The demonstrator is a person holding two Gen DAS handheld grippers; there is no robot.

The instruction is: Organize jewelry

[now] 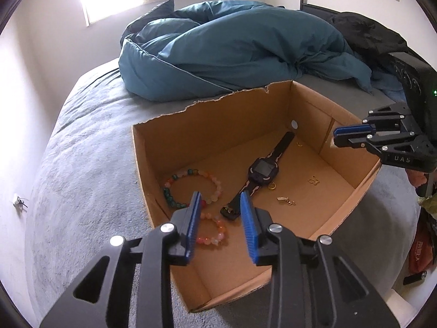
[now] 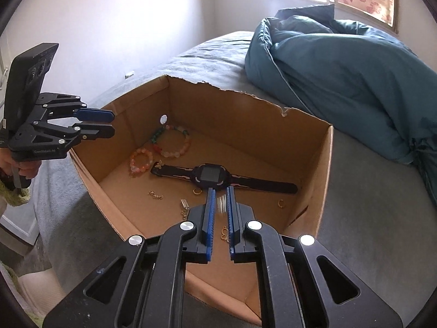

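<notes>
An open cardboard box [image 1: 207, 114] [image 2: 245, 125] stands on the bed. In it lie a black smartwatch [image 1: 263, 169] [image 2: 210, 176], a multicolour bead bracelet [image 1: 215, 181] [image 2: 185, 142], an orange-pink bead bracelet [image 1: 220, 232] [image 2: 139, 161] and small gold pieces, among them a ring [image 1: 271, 186] and a butterfly charm [image 2: 224, 233]. My left gripper [image 1: 220, 195] [image 2: 113, 123] hangs open over the box's bracelet end, pads bare. My right gripper [image 2: 220, 190] [image 1: 338, 134] hovers over the other end. Its pads stand a narrow gap apart, with only a faint blur between them.
A rumpled teal duvet [image 1: 232, 49] lies behind the box on the grey bedspread [image 1: 82, 150]. Dark clothing [image 1: 366, 32] is piled at the far right. A person's hand [image 2: 24, 166] holds the left gripper's handle. A bright window is beyond the bed.
</notes>
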